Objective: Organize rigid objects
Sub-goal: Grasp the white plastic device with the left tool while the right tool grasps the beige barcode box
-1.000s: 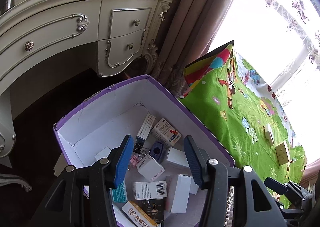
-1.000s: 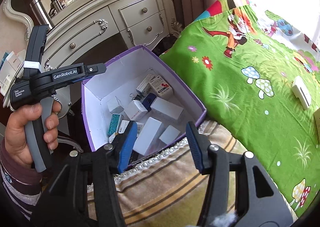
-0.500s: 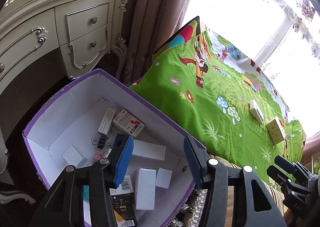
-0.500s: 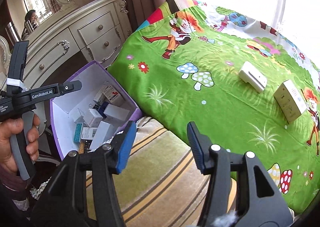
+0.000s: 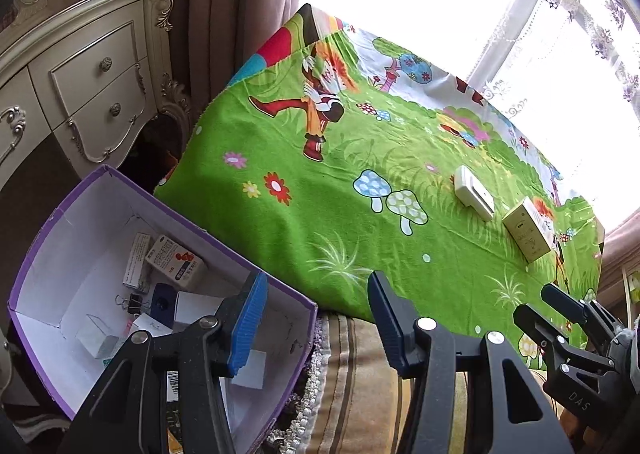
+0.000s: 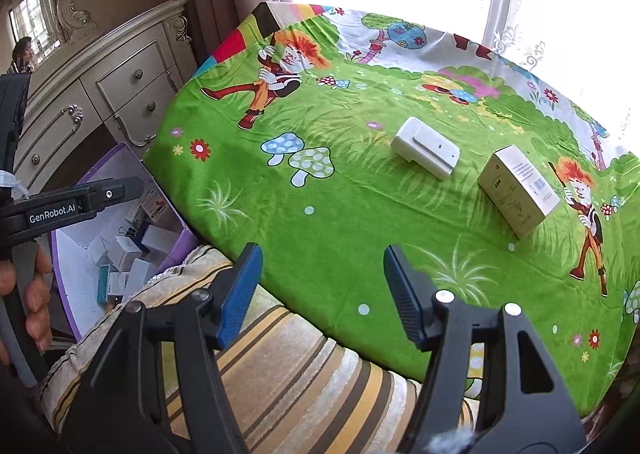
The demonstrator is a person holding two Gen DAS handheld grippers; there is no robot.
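left gripper (image 5: 316, 318) spread wide, empty, the purple box (image 5: 280, 286) of small cartons just left of it. right gripper (image 6: 320, 286) likewise agape, empty; white device (image 6: 425, 151) and beige carton (image 6: 516, 191) lie ahead, right, on the green cloth (image 6: 320, 213).

The tablecloth (image 6: 320, 213) is bright green, printed with cartoon figures, mushrooms and flowers. The storage box (image 5: 192, 228) is purple outside, white inside. The cushion (image 6: 288, 354) carries yellow, brown and cream stripes.
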